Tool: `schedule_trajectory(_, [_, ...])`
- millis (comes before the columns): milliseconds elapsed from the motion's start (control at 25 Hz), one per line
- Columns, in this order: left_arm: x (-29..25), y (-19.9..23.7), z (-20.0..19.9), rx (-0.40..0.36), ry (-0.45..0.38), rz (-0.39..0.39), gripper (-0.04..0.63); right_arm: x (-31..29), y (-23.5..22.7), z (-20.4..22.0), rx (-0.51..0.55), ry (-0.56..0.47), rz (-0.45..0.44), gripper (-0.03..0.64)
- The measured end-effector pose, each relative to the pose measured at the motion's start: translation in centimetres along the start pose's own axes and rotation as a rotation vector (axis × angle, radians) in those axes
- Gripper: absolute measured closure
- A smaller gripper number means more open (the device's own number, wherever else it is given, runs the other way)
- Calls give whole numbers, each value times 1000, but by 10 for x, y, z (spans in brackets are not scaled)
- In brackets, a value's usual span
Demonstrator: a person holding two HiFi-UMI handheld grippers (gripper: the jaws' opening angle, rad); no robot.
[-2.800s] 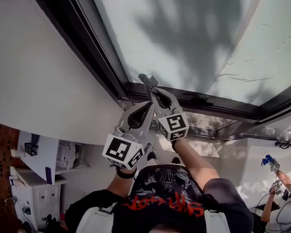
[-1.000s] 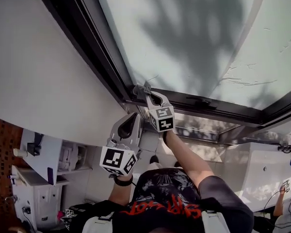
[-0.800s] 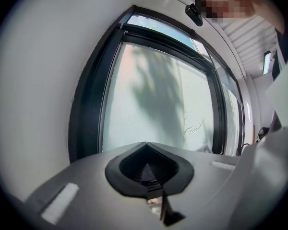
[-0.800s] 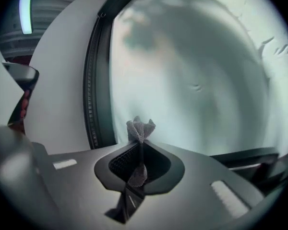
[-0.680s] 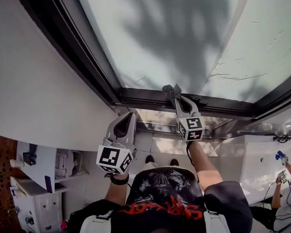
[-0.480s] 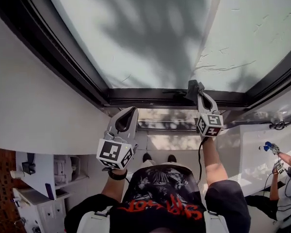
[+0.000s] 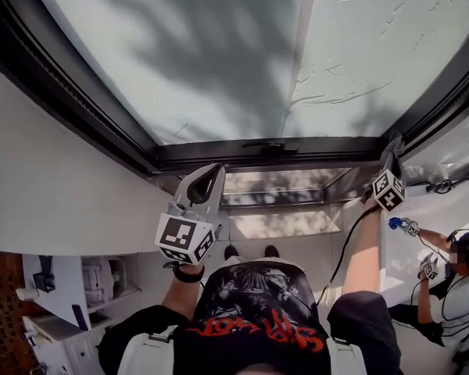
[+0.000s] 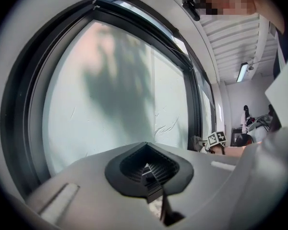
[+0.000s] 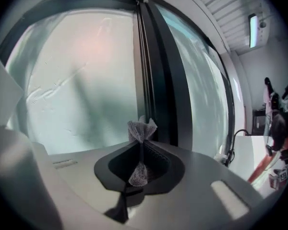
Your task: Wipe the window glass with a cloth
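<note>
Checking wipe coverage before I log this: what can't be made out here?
- Whether the cloth in the right gripper touches the glass: too small in head view, tip ambiguous in right gripper view.
- Upper glass: cut off by the head view's top edge.

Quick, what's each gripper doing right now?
Left gripper: shut, nothing held.
Right gripper: shut on the small grey mesh cloth.
</note>
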State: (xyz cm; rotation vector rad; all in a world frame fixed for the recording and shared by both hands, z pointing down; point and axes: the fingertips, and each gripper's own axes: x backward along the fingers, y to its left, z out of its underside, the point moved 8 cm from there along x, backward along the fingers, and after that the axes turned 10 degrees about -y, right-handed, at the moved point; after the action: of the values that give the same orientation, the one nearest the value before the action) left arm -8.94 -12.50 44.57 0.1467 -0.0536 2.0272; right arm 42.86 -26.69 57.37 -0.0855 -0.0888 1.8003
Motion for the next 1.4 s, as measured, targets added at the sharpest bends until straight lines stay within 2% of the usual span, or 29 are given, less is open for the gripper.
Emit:
schedule_trajectory(80, [0, 6, -1, 2, -7, -27, 606, 23, 35, -24, -4, -100, -98, 591])
schedule_trajectory(240, [-3, 6, -7, -6, -27, -35, 606, 85, 167, -60, -45, -255, -430, 591])
schedule_trajectory(320, [-5, 1, -11, -1, -46, -28, 606, 112, 227, -69, -88, -282, -596, 591])
schedule_trajectory(400, [-4, -4, -13, 12, -64, -28, 606, 133, 274, -77, -79, -295, -727, 592])
schedule_trajectory(520, [3, -8, -18, 21, -75, -33, 606, 154, 317, -88, -60, -314, -842, 595])
schedule_trajectory(800, [17, 2, -14, 12, -72, -47, 606, 161, 346, -91, -52, -341, -971, 597])
schedule_trajectory(880, [24, 5, -15, 12, -66, -60, 606, 167, 354, -90, -49, -352, -1042, 597])
schedule_trajectory(1000, [31, 9, -16, 14, -64, -80, 606, 179, 363, -95, -108, -370, -1144, 597])
schedule_trajectory(1080, [30, 9, -16, 15, -70, -83, 606, 179, 362, -93, -125, -357, -1149, 597])
schedule_trajectory(1200, [27, 7, -16, 17, -71, -83, 606, 177, 358, -87, -68, -337, -1102, 597])
schedule_trajectory(1400, [23, 5, -12, 21, -79, -71, 606, 176, 356, -87, -64, -324, -1071, 597])
